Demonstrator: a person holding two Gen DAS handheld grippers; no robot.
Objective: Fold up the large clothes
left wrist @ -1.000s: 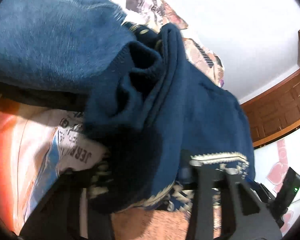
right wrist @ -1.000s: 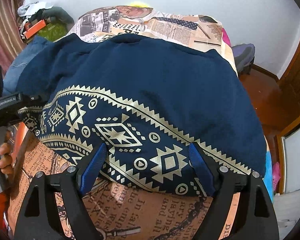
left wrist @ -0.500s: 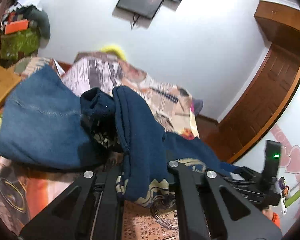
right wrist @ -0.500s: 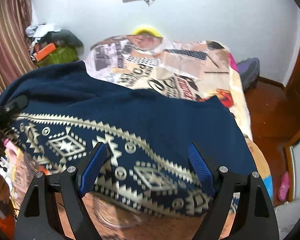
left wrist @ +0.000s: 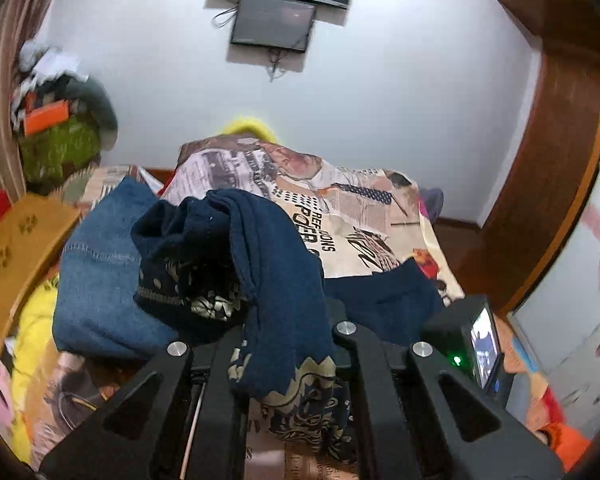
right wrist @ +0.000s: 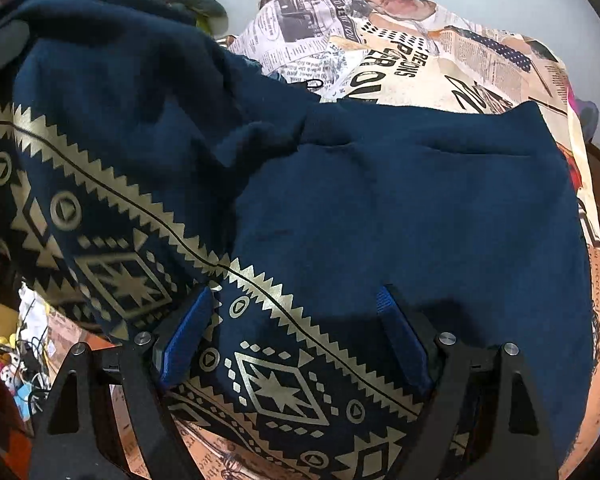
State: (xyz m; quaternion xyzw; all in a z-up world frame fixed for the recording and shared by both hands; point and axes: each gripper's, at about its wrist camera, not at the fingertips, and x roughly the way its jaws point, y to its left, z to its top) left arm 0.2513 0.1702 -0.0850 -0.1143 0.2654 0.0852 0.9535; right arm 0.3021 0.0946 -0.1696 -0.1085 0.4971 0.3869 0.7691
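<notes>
Navy sweater (right wrist: 400, 200) hem lies just ahead between the wide-open right gripper (right wrist: 296, 336); left gripper (left wrist: 288, 356), clamped, lifts its far edge.

Left wrist view: we look slightly downward along the bed (left wrist: 372, 216) toward the far wall, garment close in lower centre.
Right wrist view: we look steeply down, close over the navy garment (right wrist: 380, 200).
Shared: garment, newspaper-print bedspread (right wrist: 420, 56).
</notes>
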